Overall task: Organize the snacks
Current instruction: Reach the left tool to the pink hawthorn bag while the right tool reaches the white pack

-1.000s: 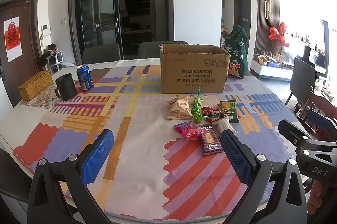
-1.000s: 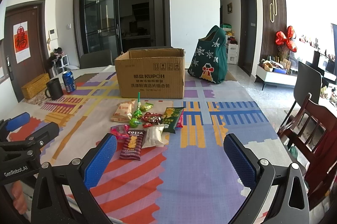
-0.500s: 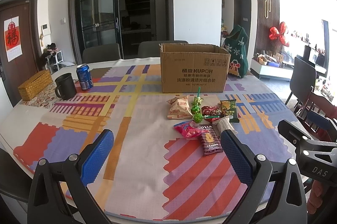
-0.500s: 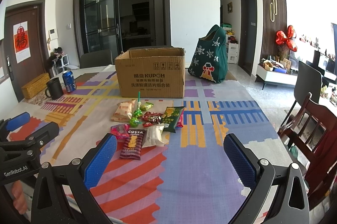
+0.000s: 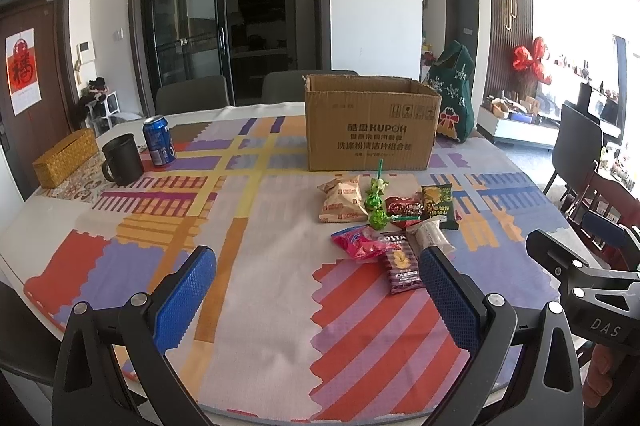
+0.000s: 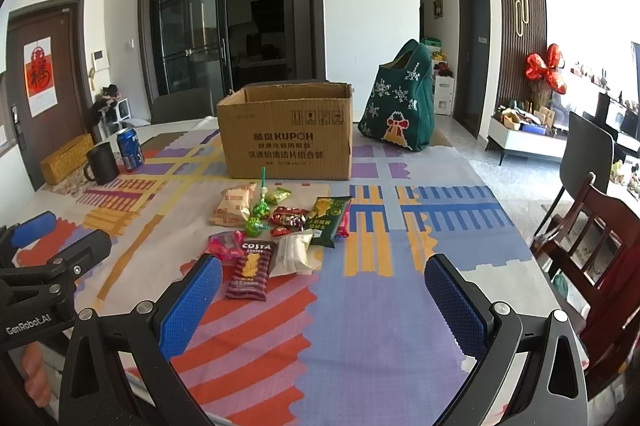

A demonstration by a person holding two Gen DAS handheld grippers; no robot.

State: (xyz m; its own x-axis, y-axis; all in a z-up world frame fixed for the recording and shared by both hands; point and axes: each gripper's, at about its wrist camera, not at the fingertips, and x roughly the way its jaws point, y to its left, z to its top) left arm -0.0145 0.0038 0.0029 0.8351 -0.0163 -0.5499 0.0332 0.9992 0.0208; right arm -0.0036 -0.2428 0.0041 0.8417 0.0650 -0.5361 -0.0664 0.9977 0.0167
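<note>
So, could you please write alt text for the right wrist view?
The open right gripper hovers over a colourful tablecloth, facing a pile of snack packets in front of an open cardboard box. A black mug and blue can stand far left.

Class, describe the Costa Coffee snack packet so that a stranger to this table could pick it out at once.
Find the open cardboard box on the patterned tablecloth; a cluster of snacks lies in front of it. The Costa packet is at the cluster's near edge, between a pink wrapper and a white packet. Only it is dark maroon with stripes and white "COSTA" lettering.
</note>
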